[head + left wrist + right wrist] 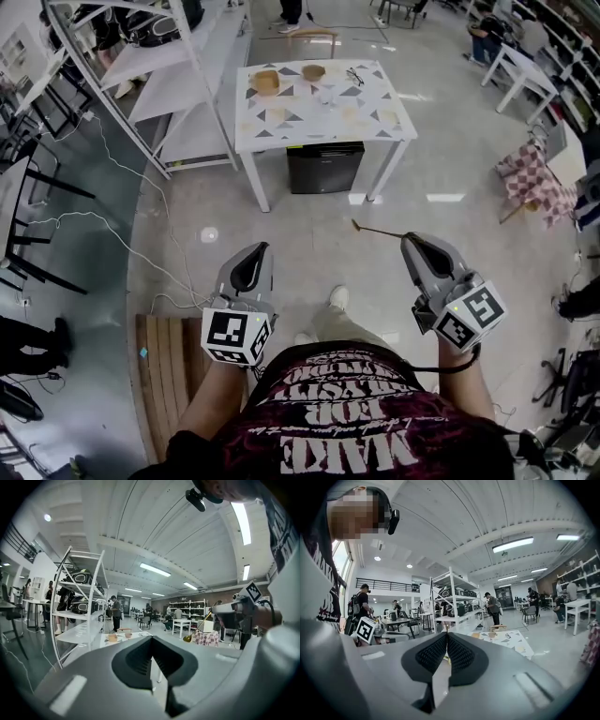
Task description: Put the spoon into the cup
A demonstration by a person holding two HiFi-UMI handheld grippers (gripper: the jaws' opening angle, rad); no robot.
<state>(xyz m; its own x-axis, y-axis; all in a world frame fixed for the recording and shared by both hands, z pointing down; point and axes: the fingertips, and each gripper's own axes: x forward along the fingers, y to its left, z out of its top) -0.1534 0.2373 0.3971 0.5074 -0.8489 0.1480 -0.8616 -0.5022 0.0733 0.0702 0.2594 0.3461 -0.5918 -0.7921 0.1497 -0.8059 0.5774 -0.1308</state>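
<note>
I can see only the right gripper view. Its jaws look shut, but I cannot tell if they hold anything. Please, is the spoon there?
Observer: Yes. The head view shows the right gripper holding the spoon by its handle end, with the bowl sticking out to the person's left.
Operator: Thank you. And the left gripper, is it free?
Observer: Yes. In its own view the left gripper has its jaws together with nothing between them.
</note>
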